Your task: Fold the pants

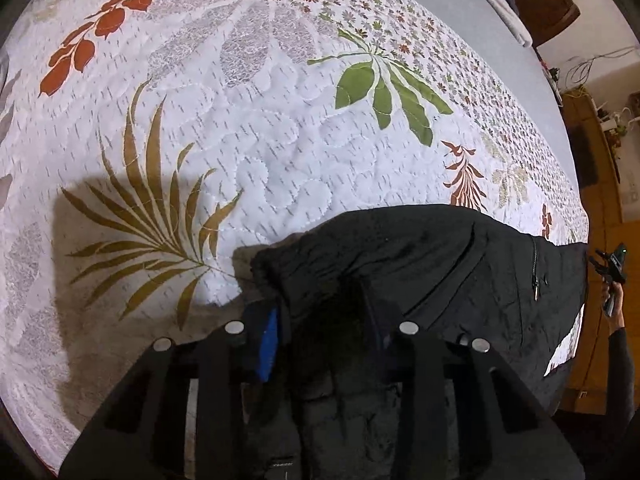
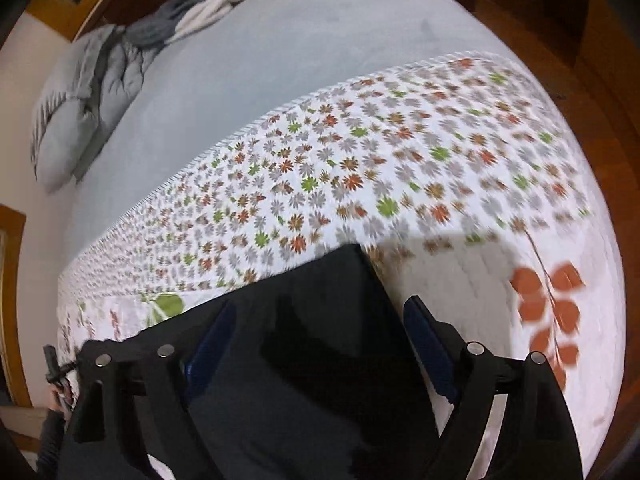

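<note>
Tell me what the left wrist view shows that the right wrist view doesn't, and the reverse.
Only the left wrist view shows the zipper on the black pants, the golden palm-leaf print, the green leaf print, and the left gripper with fabric bunched between its fingers.

Only the right wrist view shows the grey pillows and rolled blankets at the head of the bed, and the right gripper with its fingers spread wide around the fabric.

Both show the black pants, the floral quilt and the plain grey sheet.

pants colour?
Black pants, with a zipped pocket; clearest in the left wrist view.
</note>
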`<state>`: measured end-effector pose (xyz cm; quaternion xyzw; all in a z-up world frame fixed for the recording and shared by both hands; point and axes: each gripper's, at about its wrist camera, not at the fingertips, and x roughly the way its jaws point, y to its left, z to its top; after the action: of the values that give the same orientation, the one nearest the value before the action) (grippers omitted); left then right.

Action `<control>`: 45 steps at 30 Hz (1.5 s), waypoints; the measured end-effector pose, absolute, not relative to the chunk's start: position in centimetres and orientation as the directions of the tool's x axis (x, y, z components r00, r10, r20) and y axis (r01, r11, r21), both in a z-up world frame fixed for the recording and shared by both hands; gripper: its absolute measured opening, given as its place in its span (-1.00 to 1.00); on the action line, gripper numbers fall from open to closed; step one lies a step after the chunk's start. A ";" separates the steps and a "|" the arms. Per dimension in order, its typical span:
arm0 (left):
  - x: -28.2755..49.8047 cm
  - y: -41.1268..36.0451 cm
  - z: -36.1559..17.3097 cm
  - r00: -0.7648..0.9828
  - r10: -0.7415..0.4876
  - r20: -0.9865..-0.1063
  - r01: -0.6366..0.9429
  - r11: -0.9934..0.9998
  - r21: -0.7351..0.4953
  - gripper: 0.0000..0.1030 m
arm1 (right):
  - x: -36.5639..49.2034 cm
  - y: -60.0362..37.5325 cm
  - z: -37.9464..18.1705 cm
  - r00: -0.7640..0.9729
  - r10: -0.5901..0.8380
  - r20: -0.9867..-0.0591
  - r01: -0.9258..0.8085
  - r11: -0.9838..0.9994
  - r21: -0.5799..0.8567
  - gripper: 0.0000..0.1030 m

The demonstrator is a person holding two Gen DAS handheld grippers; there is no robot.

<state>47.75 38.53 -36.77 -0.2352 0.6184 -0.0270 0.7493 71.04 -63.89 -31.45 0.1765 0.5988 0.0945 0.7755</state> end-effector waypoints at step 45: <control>17.5 35.1 -23.0 0.572 -0.246 -0.782 -0.255 0.853 -0.455 -0.71 | 22.6 -73.1 -21.6 0.687 0.286 -0.668 0.007 0.916 0.400 -0.72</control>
<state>17.53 35.07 -23.02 -0.2710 0.4624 0.0027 0.8442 22.56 -73.06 -21.64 0.1891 0.3881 0.0776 0.8987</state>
